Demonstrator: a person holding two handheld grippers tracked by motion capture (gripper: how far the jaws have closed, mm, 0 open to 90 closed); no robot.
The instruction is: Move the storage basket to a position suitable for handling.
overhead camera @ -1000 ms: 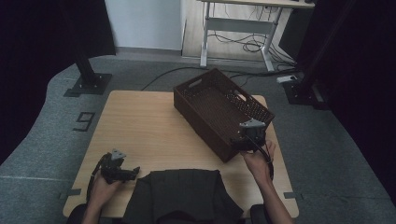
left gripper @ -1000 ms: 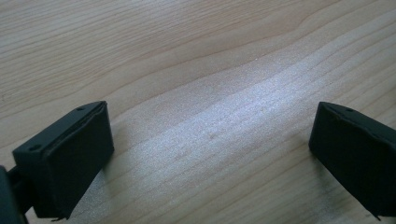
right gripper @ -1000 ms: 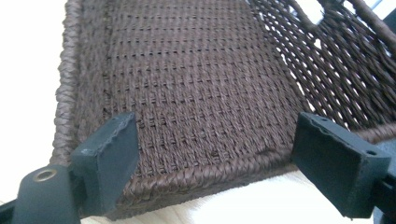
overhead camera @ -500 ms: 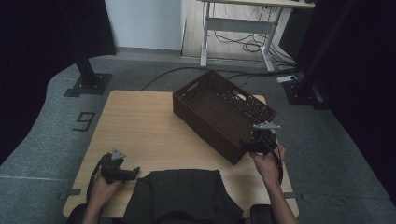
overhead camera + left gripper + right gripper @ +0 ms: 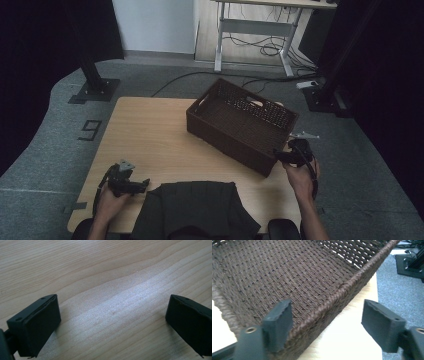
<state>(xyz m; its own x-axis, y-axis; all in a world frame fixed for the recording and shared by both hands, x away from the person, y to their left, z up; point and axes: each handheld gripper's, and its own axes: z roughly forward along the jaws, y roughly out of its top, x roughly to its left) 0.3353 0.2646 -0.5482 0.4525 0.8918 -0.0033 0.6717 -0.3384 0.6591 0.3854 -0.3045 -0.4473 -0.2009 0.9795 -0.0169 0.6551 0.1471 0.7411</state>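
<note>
A dark brown woven basket (image 5: pixel 243 116) stands empty and at an angle on the right half of the wooden table (image 5: pixel 145 130). My right gripper (image 5: pixel 286 157) is at its near right corner. In the right gripper view the jaws straddle the basket rim (image 5: pixel 352 281): one pad sits inside against the weave, the other stands clear outside over the table. The right gripper (image 5: pixel 329 317) has just been closing, with the rim between its jaws and no grip on it. My left gripper (image 5: pixel 142 184) rests open near the front left edge, and the left gripper (image 5: pixel 112 315) has bare wood between its jaws.
A dark cloth (image 5: pixel 192 210) lies at the table's front edge between my hands. Beyond the table stand a black stand base (image 5: pixel 95 90), a white desk frame (image 5: pixel 255 30) with cables, and grey carpet (image 5: pixel 65 145).
My right hand has moved to the right along the basket's near side to its corner, and its jaws have narrowed. The left hand has stayed put.
</note>
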